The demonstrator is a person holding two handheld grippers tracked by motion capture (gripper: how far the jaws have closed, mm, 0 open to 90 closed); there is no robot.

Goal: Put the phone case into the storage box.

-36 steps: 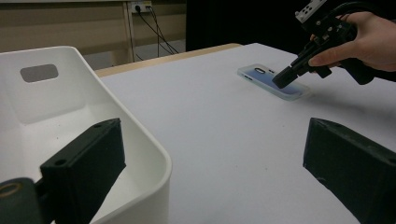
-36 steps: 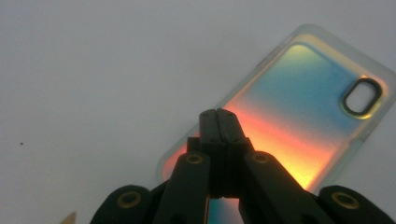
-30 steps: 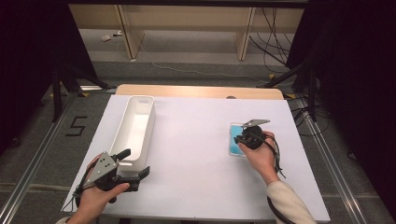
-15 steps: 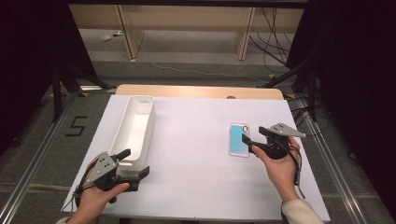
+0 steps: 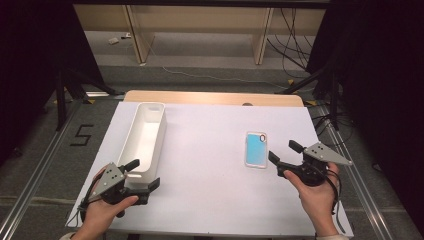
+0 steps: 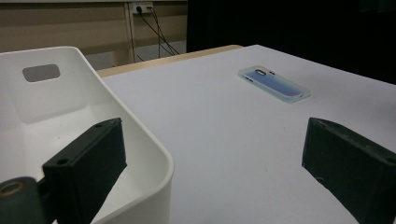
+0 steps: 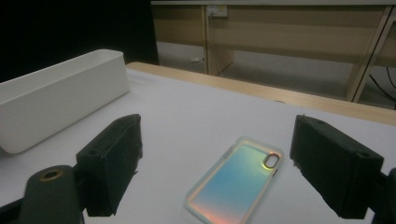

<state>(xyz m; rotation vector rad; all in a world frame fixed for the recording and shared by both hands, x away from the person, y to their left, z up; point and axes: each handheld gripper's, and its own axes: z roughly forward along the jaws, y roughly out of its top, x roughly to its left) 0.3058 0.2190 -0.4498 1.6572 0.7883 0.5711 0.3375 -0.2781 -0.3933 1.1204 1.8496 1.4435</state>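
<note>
Phone case (image 5: 256, 149), iridescent and clear-rimmed, is seen lying flat on the white worktop (image 5: 210, 170), just ahead and to the left of the right gripper (image 5: 281, 156), whose jaws have just been opening and now stand wide with nothing between them. The case's long axis is aligned away from the person, camera cut-out at the far end; in the right gripper view it is framed between the two black jaws and untouched. The left gripper (image 5: 146, 174) is held at the near end of the white bin (image 5: 145, 137), its jaws apart astride the bin's wall, one inside and one outside, with no pressing contact visible. The case is well apart from it, so the right hand is judged the nearer for any coming reach.
</note>
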